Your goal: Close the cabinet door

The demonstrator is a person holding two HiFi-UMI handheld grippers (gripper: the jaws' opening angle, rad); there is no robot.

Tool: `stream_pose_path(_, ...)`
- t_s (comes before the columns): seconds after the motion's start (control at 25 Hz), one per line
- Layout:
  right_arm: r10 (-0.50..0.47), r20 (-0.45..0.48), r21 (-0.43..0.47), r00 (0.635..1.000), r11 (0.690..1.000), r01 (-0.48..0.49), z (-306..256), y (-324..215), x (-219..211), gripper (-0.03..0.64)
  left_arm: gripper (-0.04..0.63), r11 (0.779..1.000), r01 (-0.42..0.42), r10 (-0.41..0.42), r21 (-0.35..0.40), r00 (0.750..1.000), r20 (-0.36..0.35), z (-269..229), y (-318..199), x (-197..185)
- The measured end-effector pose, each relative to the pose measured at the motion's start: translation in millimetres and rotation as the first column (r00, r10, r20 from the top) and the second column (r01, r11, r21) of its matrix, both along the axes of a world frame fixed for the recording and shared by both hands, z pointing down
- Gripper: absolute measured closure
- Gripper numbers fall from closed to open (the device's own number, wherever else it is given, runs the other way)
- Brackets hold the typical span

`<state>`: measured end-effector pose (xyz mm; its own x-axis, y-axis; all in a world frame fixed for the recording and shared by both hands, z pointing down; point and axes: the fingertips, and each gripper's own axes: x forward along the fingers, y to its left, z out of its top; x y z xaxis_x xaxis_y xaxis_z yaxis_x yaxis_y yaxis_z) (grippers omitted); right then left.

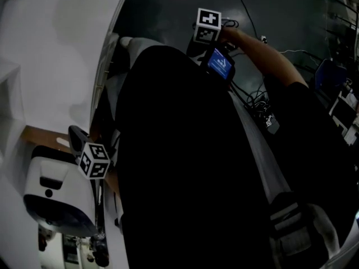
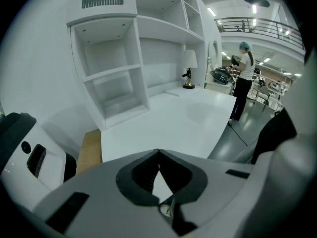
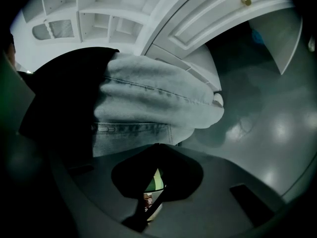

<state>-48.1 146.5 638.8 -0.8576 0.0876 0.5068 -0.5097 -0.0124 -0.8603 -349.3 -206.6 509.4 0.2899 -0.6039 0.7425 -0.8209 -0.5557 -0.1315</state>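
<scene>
In the right gripper view a white panelled cabinet door (image 3: 223,9) with a small brass knob (image 3: 246,1) curves across the top. A plain white panel (image 3: 282,33) hangs at an angle at its right end; I cannot tell whether the door stands open. My right gripper (image 3: 158,145) is shut and empty, low beside the person's jeans-clad knee (image 3: 153,100), apart from the door. My left gripper (image 2: 158,151) is also shut and empty, above a white countertop (image 2: 183,120). The head view shows only the two marker cubes, left (image 1: 93,160) and right (image 1: 208,24).
White open shelves (image 2: 111,78) rise behind the countertop, with a small lamp (image 2: 188,68) at its far end. A wooden strip (image 2: 90,150) lies at the counter's near left. A person (image 2: 243,78) stands far off on the shiny grey floor (image 3: 267,128). Cables (image 1: 258,100) trail on the floor.
</scene>
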Motion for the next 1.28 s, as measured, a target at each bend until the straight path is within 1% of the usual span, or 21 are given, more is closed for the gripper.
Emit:
stream_pose_path(0.16,0.006,-0.031,0.025,1.000,1.000,-0.005,-5,17,-9,0.598,0.583,0.999,-0.036,0.036,-0.002,0.999,-0.015,0,18,0)
stream_pose_path(0.28,0.040,-0.104,0.056,0.994,0.998,-0.034,0,20,-13,0.598,0.583,0.998,-0.065,0.067,0.025,0.996,-0.054,2,21,-3)
stream_pose_path(0.32,0.057,-0.123,0.065,0.991,0.997,-0.049,3,20,-20,0.598,0.583,0.997,-0.073,0.074,0.020,0.996,-0.055,5,23,-10)
stream_pose_path(0.36,0.086,-0.122,0.069,0.989,0.995,-0.078,2,22,-37,0.598,0.583,0.997,-0.082,0.082,-0.002,0.996,-0.040,7,29,-24)
stream_pose_path(0.44,0.179,-0.071,0.073,0.981,0.982,-0.174,-7,28,-92,0.598,0.583,0.992,-0.105,0.107,-0.075,0.994,0.015,6,46,-60)
stream_pose_path(0.48,0.212,-0.068,0.092,0.975,0.974,-0.206,-6,30,-106,0.598,0.583,0.988,-0.117,0.120,-0.104,0.992,0.024,13,54,-65)
stream_pose_path(0.52,0.223,-0.096,0.128,0.970,0.969,-0.210,4,31,-100,0.598,0.583,0.984,-0.130,0.132,-0.120,0.991,0.011,32,61,-54)
stream_pose_path(0.56,0.217,-0.141,0.153,0.966,0.969,-0.196,20,38,-81,0.598,0.583,0.981,-0.145,0.145,-0.132,0.989,-0.012,60,68,-32)
stream_pose_path(0.6,0.207,-0.187,0.143,0.960,0.973,-0.181,36,55,-65,0.598,0.583,0.975,-0.167,0.164,-0.148,0.986,-0.032,87,75,-9)
stream_pose_path(0.64,0.203,-0.223,0.100,0.953,0.978,-0.185,45,80,-59,0.598,0.583,0.965,-0.198,0.193,-0.172,0.980,-0.045,106,84,9)
stream_pose_path(0.68,0.206,-0.243,0.040,0.948,0.978,-0.203,45,107,-63,0.598,0.583,0.952,-0.234,0.227,-0.195,0.972,-0.058,114,93,22)
stream_pose_path(0.76,0.188,-0.255,-0.088,0.948,0.972,-0.216,30,155,-80,0.598,0.583,0.929,-0.298,0.284,-0.220,0.954,-0.095,109,108,40)
stream_pose_path(0.8,0.155,-0.259,-0.134,0.953,0.972,-0.195,25,172,-84,0.598,0.583,0.921,-0.319,0.299,-0.225,0.947,-0.118,105,115,48)
stream_pose_path(0.88,0.072,-0.266,-0.174,0.961,0.977,-0.121,24,192,-86,0.598,0.583,0.909,-0.345,0.317,-0.235,0.937,-0.147,105,129,61)
stream_pose_path(0.96,0.008,-0.283,-0.166,0.959,0.984,-0.057,27,193,-79,0.598,0.583,0.899,-0.364,0.337,-0.245,0.930,-0.147,113,143,70)
stream_pose_path(1.0,-0.015,-0.297,-0.147,0.955,0.989,-0.030,29,187,-72,0.598,0.583,0.896,-0.371,0.347,-0.243,0.928,-0.139,117,146,75)
stream_pose_path(1.08,-0.040,-0.321,-0.088,0.946,0.996,0.012,31,166,-54,0.598,0.583,0.898,-0.370,0.352,-0.236,0.929,-0.115,118,148,84)
stream_pose_path(1.12,-0.034,-0.322,-0.053,0.946,0.998,0.018,32,153,-44,0.598,0.583,0.902,-0.363,0.348,-0.236,0.932,-0.102,120,146,88)
stream_pose_path(1.2,0.011,-0.308,0.008,0.951,1.000,-0.009,34,133,-22,0.598,0.583,0.904,-0.354,0.345,-0.241,0.935,-0.077,119,139,101)
stream_pose_path(1.24,0.046,-0.311,0.028,0.949,0.999,-0.040,37,127,-6,0.598,0.583,0.899,-0.366,0.360,-0.241,0.930,-0.071,113,137,116)
stream_pose_path(1.28,0.092,-0.331,0.046,0.939,0.996,-0.082,41,125,15,0.598,0.583,0.889,-0.391,0.386,-0.238,0.920,-0.069,107,138,135)
